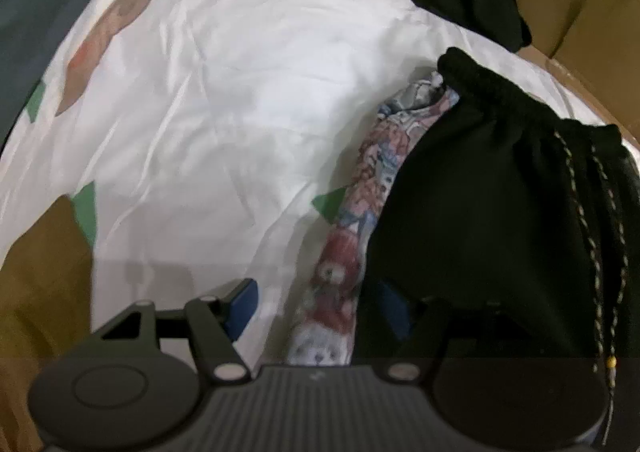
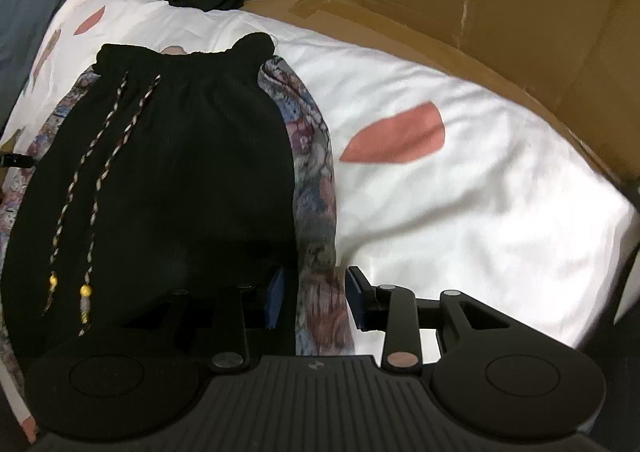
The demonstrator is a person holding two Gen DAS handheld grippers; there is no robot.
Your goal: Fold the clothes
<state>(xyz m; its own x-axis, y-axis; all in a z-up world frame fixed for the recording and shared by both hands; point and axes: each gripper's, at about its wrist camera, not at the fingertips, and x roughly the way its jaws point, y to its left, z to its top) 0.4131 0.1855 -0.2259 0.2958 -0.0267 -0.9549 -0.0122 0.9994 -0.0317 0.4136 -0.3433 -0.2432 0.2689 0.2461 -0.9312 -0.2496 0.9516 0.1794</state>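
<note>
Bed sheet: white with salmon, brown and green patches, spread wide to the left of the clothes; bare cloth, room to lay a fold on
Left gripper: jaws apart, pointing steeply down over the left side of the pile; the patterned edge runs up between them, but I see no pad pressing on it, so I read it as released
Patterned garment: printed cloth lying flat on the sheet, showing only as a strip along each side of the black piece that covers its middle
Black drawstring garment: on top of the patterned one, gathered waistband at the far end, two braided cords with yellow beads trailing toward the near end
Right gripper: jaws apart around the right-hand patterned strip at the near end; the pads stand clear of the cloth, nothing clenched
Cardboard wall: borders the sheet on the right and far side, well apart from the pile
Step in hand: both tongs poised at the near hem, between grips
Next move: likely pinch both near corners together, lift and carry them toward the waistband, keeping the layers aligned and the cords from snagging
</note>
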